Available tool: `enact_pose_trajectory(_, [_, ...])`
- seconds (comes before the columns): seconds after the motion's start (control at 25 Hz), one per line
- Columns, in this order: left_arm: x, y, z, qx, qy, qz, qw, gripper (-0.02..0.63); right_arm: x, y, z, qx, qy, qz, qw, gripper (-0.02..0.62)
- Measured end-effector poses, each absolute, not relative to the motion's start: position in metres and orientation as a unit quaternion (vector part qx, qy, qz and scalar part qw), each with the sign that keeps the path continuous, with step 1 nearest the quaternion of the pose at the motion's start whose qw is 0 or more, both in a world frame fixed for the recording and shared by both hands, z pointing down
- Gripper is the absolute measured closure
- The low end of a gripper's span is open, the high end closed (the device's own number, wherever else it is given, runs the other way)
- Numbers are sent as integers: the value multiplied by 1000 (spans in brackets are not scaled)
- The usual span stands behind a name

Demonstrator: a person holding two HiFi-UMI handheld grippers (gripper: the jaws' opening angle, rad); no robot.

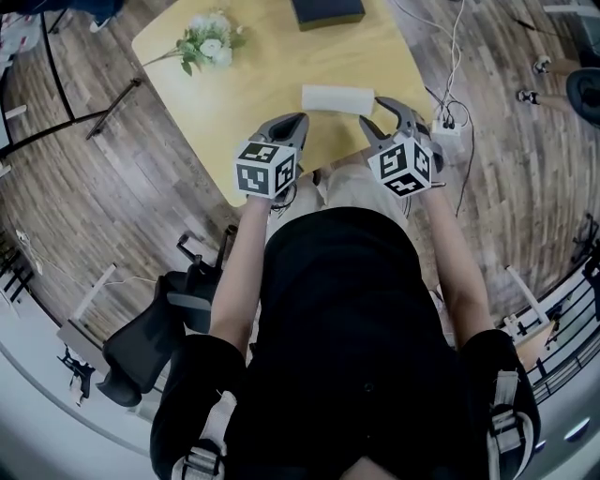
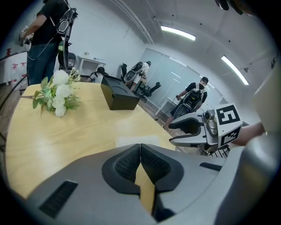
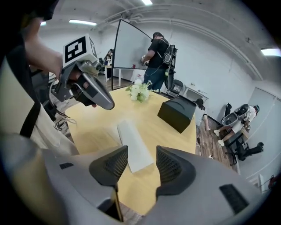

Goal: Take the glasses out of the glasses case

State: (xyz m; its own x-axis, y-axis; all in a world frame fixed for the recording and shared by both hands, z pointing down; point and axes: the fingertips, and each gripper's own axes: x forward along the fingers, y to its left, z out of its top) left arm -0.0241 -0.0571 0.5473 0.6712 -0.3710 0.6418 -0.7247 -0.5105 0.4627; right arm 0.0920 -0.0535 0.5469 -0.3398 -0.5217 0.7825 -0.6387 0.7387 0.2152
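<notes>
A closed white glasses case (image 1: pixel 337 97) lies flat on the pale wooden table (image 1: pixel 246 111), near its front edge. My left gripper (image 1: pixel 298 122) hovers just left of the case and short of it; in the left gripper view its pads (image 2: pixel 140 147) meet with nothing between them. To the right of the case is my right gripper (image 1: pixel 371 111), above the table's front corner. In the right gripper view its jaws (image 3: pixel 142 160) stand apart and the case (image 3: pixel 134 145) lies beyond the gap, untouched. No glasses are visible.
A black box (image 1: pixel 326 11) stands at the table's far edge and a bunch of white flowers (image 1: pixel 208 42) lies at the far left. A power strip with cables (image 1: pixel 448 127) sits off the right edge. An office chair (image 1: pixel 150 337) stands behind me on the left. People stand in the background.
</notes>
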Motion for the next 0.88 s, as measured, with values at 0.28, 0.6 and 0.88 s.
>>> enact_pose_trajectory(0.28, [-6, -53, 583, 827, -311, 269, 384, 584, 88, -57, 578, 320, -815, 45, 481, 325])
enact_pose_trajectory(0.6, [0, -53, 605, 816, -307, 288, 395, 584, 85, -59, 607, 281, -810, 25, 514, 291])
enact_pose_trajectory(0.88, [-3, -59, 620, 805, -314, 296, 408, 584, 85, -66, 622, 262, -802, 6, 536, 288])
